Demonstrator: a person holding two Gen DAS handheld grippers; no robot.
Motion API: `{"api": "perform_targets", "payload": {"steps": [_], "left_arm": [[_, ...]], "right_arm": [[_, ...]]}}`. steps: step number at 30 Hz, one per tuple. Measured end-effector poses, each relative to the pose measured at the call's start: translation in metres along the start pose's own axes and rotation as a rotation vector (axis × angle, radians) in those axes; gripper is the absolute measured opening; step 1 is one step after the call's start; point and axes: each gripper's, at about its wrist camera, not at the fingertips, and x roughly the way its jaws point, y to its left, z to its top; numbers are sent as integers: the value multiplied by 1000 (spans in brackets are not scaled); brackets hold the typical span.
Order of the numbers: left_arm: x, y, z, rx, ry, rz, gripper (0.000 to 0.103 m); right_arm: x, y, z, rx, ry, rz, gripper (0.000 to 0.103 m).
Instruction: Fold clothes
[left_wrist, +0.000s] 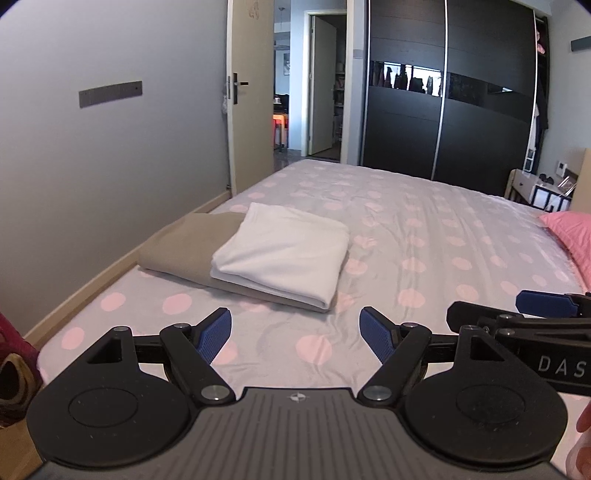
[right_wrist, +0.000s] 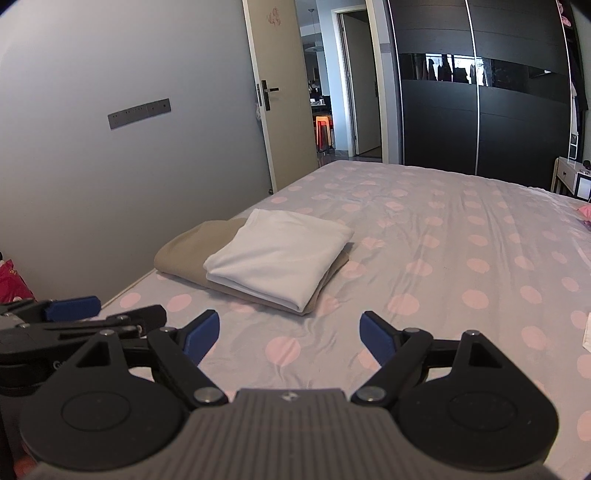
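Note:
A folded white garment (left_wrist: 280, 251) (right_wrist: 277, 251) lies on top of a folded beige garment (left_wrist: 184, 245) (right_wrist: 184, 251) near the left edge of the bed (left_wrist: 424, 229) (right_wrist: 461, 229). My left gripper (left_wrist: 295, 334) hovers over the sheet just in front of the stack, open, with nothing between its blue pads (left_wrist: 214, 336). My right gripper (right_wrist: 290, 336) is beside it, also open and empty, a little short of the stack. In each wrist view part of the other gripper shows at the side.
The bed has a grey sheet with pink dots. A pink pillow (left_wrist: 569, 232) lies at the right. A grey wall (left_wrist: 92, 166) runs along the bed's left side. A dark wardrobe (left_wrist: 443, 92) and an open doorway (left_wrist: 295, 92) stand beyond the bed's far end.

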Motion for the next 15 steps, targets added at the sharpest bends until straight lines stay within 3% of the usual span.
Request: {"api": "perform_targets", "payload": {"steps": [15], "left_arm": [[0, -1, 2, 2, -8, 18, 76]], "right_arm": [[2, 0, -1, 6, -6, 5, 85]]}}
